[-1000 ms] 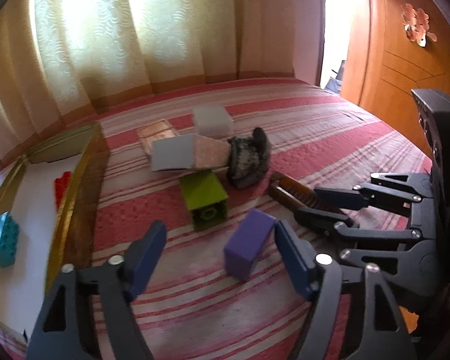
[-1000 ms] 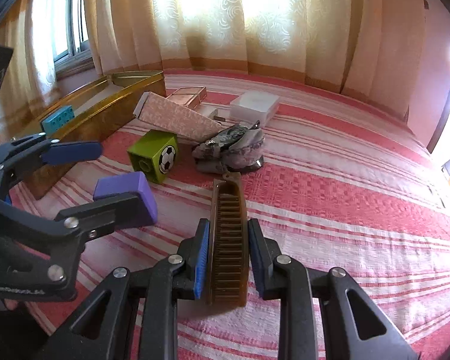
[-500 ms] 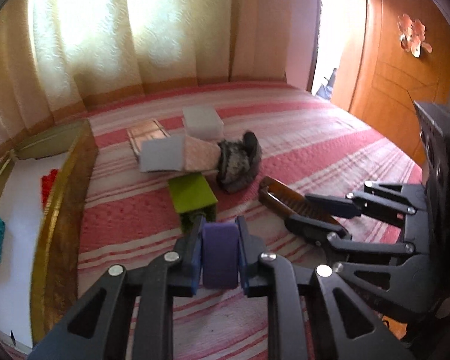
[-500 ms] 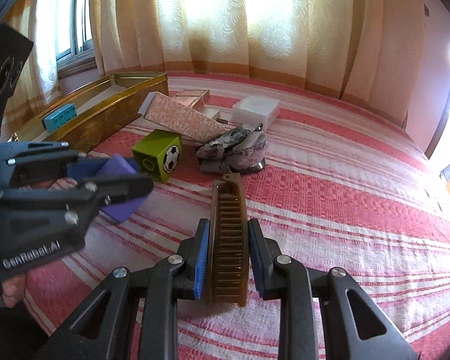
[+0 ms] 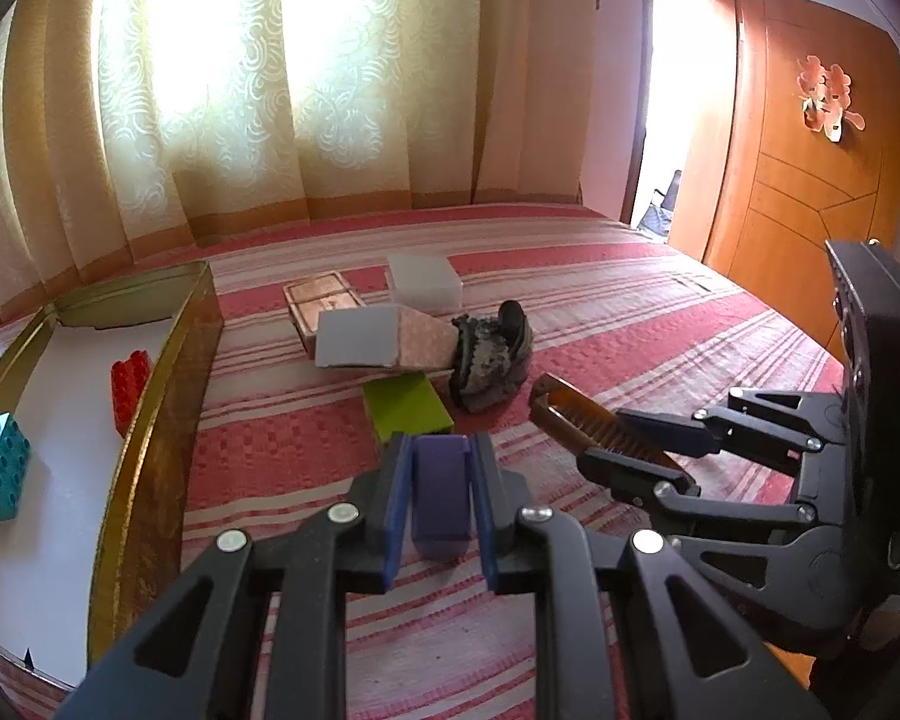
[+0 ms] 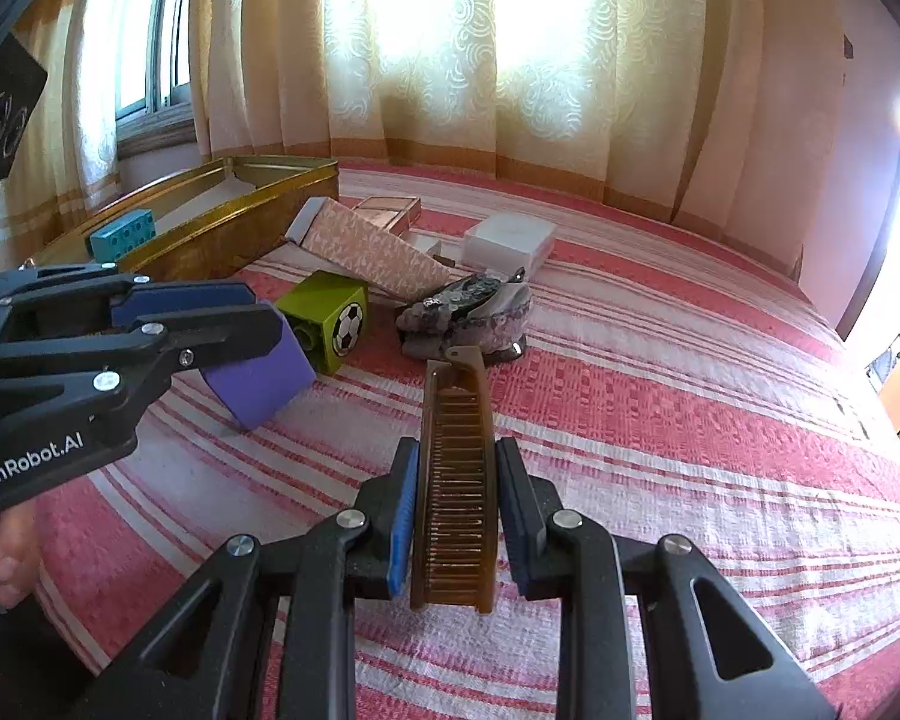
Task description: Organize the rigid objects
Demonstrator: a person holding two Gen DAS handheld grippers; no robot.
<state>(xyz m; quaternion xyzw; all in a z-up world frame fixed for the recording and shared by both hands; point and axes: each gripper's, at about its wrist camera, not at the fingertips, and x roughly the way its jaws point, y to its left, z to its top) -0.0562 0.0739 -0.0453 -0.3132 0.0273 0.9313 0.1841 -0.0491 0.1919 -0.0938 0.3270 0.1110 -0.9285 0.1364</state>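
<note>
The purple block (image 5: 440, 495) sits pinched in my left gripper (image 5: 440, 516) just above the bed (image 5: 600, 324); my right gripper (image 6: 455, 531) clamps the brown comb (image 6: 457, 480). I should lift straight (no tilting) toward the gold tray (image 5: 150, 420).

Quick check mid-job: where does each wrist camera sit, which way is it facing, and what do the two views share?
Left wrist: behind the left gripper, looking down-forward at its purple block, the gold tray beside it; right gripper enters.
Right wrist: behind the right gripper, clamping the brown comb; left gripper and fingers show.
Shared: green cube, striped bedcover, curtains.
</note>
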